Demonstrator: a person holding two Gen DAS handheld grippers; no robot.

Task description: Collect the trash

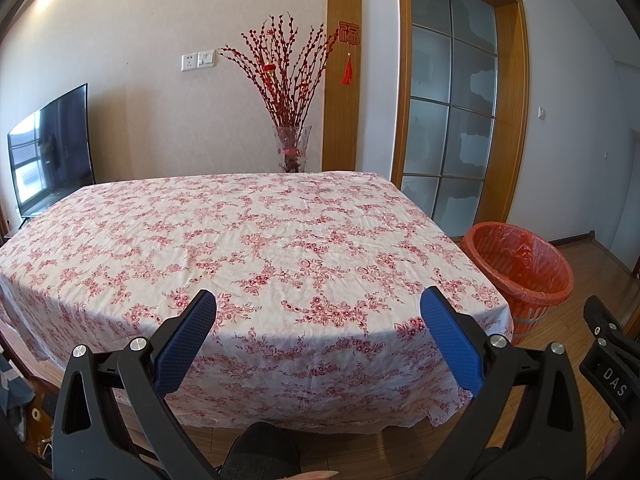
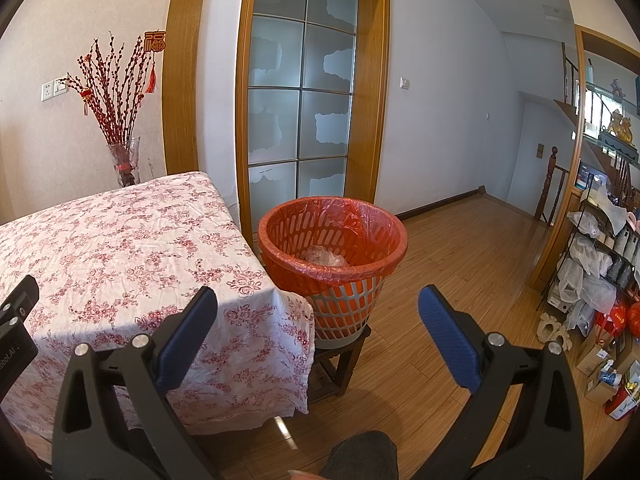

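A waste basket (image 2: 332, 236) lined with a red plastic bag stands on a small dark stool (image 2: 340, 364) at the table's right corner; crumpled clear plastic (image 2: 322, 257) lies inside it. The same basket (image 1: 518, 268) shows at the right in the left wrist view. My left gripper (image 1: 318, 304) is open above the near edge of the table (image 1: 240, 232), nothing between its blue pads. My right gripper (image 2: 318, 304) is open too, held in front of the basket and below its rim, empty. No loose trash shows on the floral tablecloth.
A glass vase of red branches (image 1: 290, 148) stands behind the table. A television (image 1: 50, 152) is at the far left, a glass-paned door (image 2: 300, 100) behind the basket. Shelves with bags and boxes (image 2: 600, 280) line the right wall. A person's knee (image 2: 360, 456) shows below.
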